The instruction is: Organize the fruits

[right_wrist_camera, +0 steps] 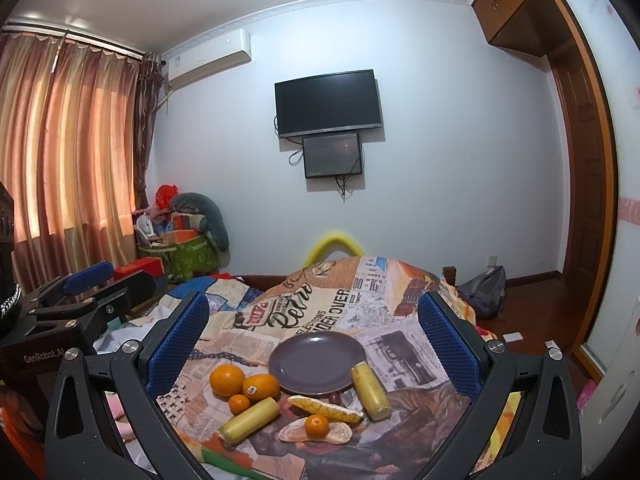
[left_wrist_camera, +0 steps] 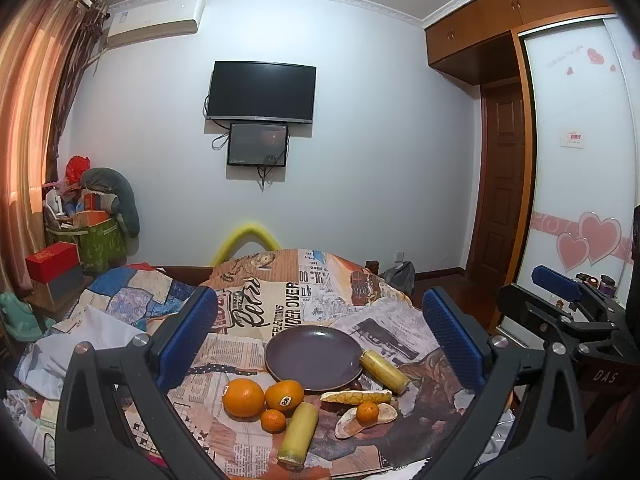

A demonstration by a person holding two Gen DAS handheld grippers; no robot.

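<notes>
Oranges (left_wrist_camera: 243, 397): 4; sugarcane pieces (left_wrist_camera: 298, 433): 2; plate (left_wrist_camera: 314, 356): 1.

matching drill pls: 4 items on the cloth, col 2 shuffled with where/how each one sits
1. plate
2. stickered orange
3. small mandarin
4. left claw

a. sits on a piece of peel
b. open, holding nothing
c. nothing on it, behind the fruit
d. between the big orange and the plate

Pairs: 1-c, 2-d, 3-a, 4-b
</notes>
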